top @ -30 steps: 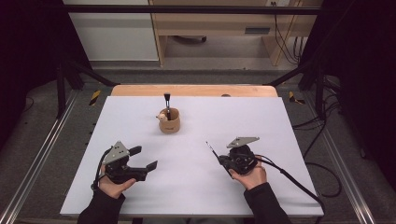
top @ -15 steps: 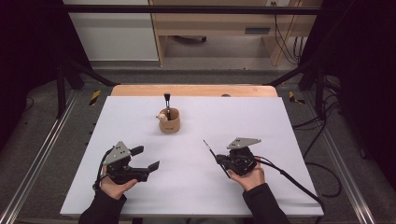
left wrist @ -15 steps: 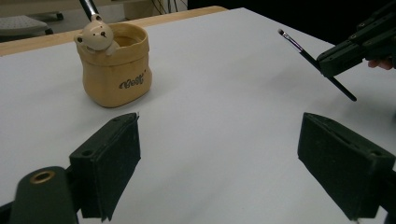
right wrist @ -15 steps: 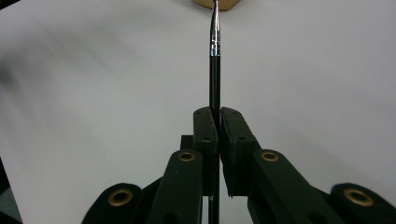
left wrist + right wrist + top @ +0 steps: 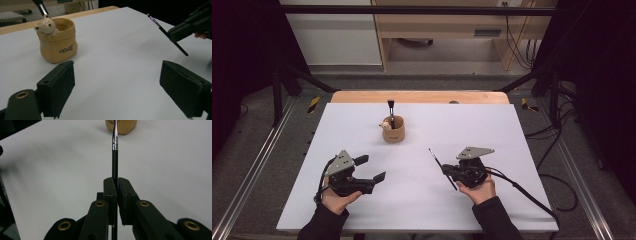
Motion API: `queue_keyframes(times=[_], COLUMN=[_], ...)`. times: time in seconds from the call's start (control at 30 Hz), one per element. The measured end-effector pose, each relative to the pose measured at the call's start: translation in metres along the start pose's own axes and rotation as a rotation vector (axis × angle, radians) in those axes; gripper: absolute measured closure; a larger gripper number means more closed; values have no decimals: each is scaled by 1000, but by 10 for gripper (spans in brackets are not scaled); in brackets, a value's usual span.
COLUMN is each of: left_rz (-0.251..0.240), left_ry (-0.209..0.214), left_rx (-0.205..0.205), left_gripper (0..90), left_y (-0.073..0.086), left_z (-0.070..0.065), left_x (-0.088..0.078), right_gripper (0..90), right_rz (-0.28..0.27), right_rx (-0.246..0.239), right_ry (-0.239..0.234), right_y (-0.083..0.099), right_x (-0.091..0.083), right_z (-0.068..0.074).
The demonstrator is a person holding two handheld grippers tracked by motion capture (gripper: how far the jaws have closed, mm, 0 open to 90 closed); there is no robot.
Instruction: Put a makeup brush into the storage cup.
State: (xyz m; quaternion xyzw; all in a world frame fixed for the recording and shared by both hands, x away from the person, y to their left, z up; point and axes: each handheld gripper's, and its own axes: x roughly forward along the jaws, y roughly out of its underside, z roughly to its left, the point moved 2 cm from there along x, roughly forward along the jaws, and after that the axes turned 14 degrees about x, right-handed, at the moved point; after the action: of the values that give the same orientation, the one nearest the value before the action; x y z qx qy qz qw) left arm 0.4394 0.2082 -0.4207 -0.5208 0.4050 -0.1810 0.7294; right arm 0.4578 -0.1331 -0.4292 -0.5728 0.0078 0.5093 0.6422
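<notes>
Table (image 5: 512, 130): white top, wooden strip along the far edge, metal rails on both sides.

Person at the near edge, dark sleeves, one gripper in each hand, both low over the near half of the table and well apart from each other.

Left gripper (image 5: 373, 169): jaws spread wide, nothing between them. In its own view bare table shows between the two black pads (image 5: 58, 87), and the cup sits ahead to one side.

Right gripper (image 5: 447, 171): jaws pinched narrow on a thin black brush (image 5: 439, 165). The brush is gripped near its lower part; the long end sticks out past the jaws, angled up and toward the far left, off the table surface. In the right gripper view the shaft (image 5: 114, 157) runs straight out from the jaws and lines up with the cup.

Cup (image 5: 393, 129): small tan pot, upright, on the far middle of the table, well apart from both grippers. A little bear figure (image 5: 46, 25) sits on its rim. A second dark-handled brush (image 5: 390, 108) stands in it.
</notes>
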Motion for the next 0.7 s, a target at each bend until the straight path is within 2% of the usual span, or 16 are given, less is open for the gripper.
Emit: queue_keyframes(times=[0.33, 0.7], left_rz=[-15, -47], left_ry=[12, 30], left_rx=[14, 31], left_gripper=[121, 120], left_y=[-12, -35], left_z=[-2, -7], left_x=[5, 17], right_gripper=[857, 858], right_rz=[-33, -73], right_rx=[-4, -17], right_ry=[-25, -45], right_y=[-3, -6], right_x=[-6, -11], right_z=[2, 3])
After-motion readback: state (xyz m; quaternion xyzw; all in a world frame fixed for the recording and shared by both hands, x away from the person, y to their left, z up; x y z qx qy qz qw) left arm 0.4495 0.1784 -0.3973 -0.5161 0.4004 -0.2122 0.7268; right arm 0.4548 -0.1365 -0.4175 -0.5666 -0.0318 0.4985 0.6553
